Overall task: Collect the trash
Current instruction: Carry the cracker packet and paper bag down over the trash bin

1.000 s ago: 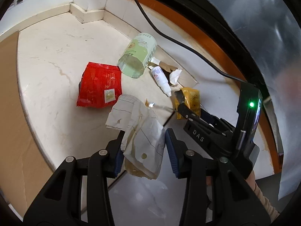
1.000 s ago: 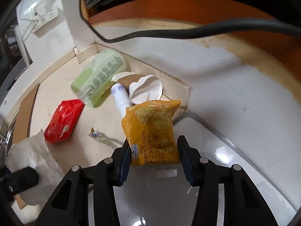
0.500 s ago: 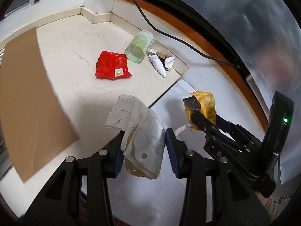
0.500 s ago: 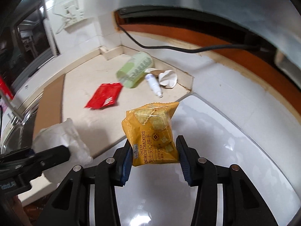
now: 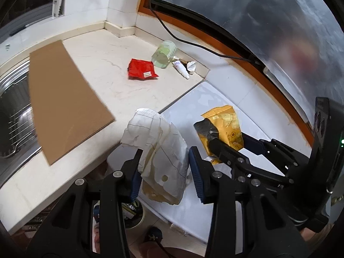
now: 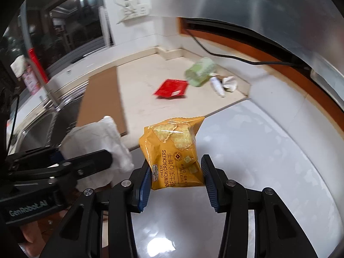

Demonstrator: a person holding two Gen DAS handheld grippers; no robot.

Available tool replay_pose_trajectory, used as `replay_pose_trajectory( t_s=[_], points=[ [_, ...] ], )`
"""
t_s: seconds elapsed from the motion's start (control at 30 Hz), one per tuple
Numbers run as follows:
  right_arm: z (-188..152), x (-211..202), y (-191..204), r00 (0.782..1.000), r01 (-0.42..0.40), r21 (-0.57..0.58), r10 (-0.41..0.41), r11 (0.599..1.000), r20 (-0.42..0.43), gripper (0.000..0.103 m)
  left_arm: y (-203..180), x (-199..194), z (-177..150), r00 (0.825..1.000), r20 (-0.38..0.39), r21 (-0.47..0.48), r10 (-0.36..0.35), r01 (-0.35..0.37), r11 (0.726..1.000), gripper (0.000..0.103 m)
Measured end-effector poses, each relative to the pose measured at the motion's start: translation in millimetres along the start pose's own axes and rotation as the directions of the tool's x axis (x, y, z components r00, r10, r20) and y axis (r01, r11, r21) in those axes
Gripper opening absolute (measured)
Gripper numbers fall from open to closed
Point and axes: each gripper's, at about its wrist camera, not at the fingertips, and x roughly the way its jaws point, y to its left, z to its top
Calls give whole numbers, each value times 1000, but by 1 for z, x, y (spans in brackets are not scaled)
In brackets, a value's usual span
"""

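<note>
Left wrist view: nearest, the left gripper (image 5: 165, 167) has its jaws clamped on a crumpled paper (image 5: 159, 150), held upright just off the surface's (image 5: 101, 68) front edge. Beside it the right gripper (image 6: 175, 179) pinches the yellow cracker pack (image 6: 174, 152), long axis along the jaws. Below both, near the floor, sits what looks like a bin (image 5: 132, 215), closer to the left gripper. Far back, near the corner, a red wrapper (image 5: 142, 68), green cup (image 5: 164, 53) and small bottle (image 5: 181, 68) lie waiting.
</note>
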Motion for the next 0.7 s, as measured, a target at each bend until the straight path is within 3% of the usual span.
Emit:
replay_pose_trajectory(
  t_s=[0.37, 0.7],
  points=[
    [-39, -22, 58, 996, -88, -58, 86, 994, -31, 44, 22, -50, -48, 998, 4, 33, 56, -56, 998, 37],
    [-89, -24, 106, 992, -104, -13, 103, 994, -69, 44, 63, -65, -96, 997, -51, 106, 62, -56, 993, 37]
  ],
)
